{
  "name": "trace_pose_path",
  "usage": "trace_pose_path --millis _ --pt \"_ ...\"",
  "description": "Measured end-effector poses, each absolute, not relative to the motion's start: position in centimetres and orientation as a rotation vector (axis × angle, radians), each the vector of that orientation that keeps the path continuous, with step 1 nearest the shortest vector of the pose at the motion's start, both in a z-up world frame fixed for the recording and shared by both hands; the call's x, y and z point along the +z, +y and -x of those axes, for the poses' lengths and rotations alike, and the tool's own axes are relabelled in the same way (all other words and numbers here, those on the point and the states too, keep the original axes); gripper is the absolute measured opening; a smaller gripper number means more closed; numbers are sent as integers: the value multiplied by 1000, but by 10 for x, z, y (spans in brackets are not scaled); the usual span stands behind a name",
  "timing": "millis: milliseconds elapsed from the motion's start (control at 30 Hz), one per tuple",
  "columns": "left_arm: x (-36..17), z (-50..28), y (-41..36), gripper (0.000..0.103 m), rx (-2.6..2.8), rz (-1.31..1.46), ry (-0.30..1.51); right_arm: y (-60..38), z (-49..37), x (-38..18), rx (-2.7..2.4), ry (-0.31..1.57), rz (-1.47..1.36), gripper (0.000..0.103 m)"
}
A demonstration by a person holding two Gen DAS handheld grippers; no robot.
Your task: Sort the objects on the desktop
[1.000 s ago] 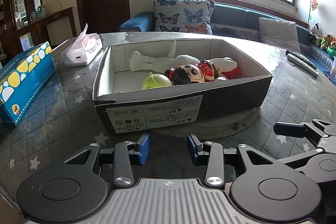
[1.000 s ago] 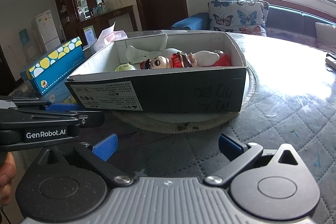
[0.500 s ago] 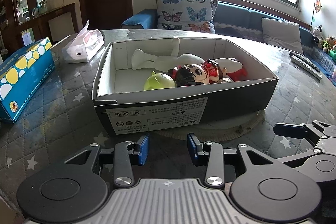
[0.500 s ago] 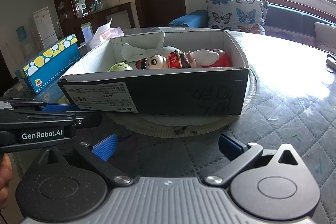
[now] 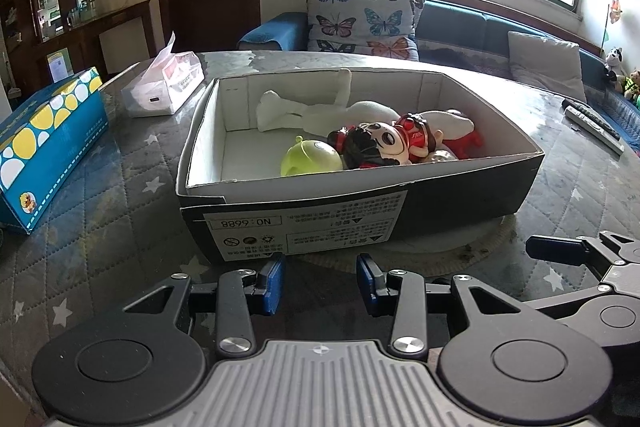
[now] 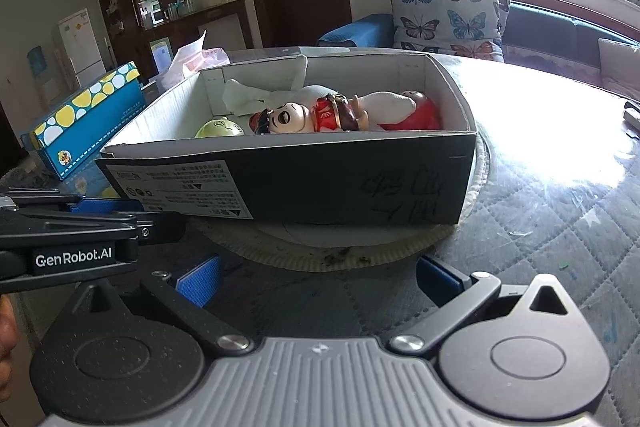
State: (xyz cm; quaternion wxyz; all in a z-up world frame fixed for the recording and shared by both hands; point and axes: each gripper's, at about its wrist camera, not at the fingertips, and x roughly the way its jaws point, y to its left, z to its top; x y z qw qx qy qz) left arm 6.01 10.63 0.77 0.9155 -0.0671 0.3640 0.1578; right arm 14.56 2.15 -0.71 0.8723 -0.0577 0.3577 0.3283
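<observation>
Both tongs empty — left gripper [image 5: 320, 281] parted narrowly, right gripper [image 6: 318, 281] spread wide, both hovering short of the box [image 5: 460, 203]. Doll [image 5: 384, 143], green toy [image 5: 310, 159] and white plush [image 5: 304, 111] lie inside, mid-table. Looks like sorting's finished or between picks — next needs a fresh target; tissue pack [image 5: 164, 89] at far left edge is likeliest.

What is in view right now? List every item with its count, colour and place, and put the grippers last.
cardboard box: 1, black outside, white inside, centre of table on a round mat
cartoon doll: 1, red, black and cream, lying in the box
green ball toy: 1, yellow-green, in the box beside the doll's head
white plush toy: 1, white, along the box's back
tissue box: 1, blue with yellow and white dots, table's left edge
tissue pack: 1, white and pink, behind the blue box
remote controls: 2, dark and grey, table's right side
butterfly cushion: 1, on sofa
left gripper: open, empty
right gripper: open, empty
</observation>
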Motion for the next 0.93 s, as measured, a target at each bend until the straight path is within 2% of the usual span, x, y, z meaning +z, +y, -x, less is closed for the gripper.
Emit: trace_pose_path --millis 633,933 --pt "3 -71 109 41 342 177 772 24 -161 -13 674 773 120 103" --pt "3 -73 109 34 341 189 758 24 -166 -13 671 769 117 103"
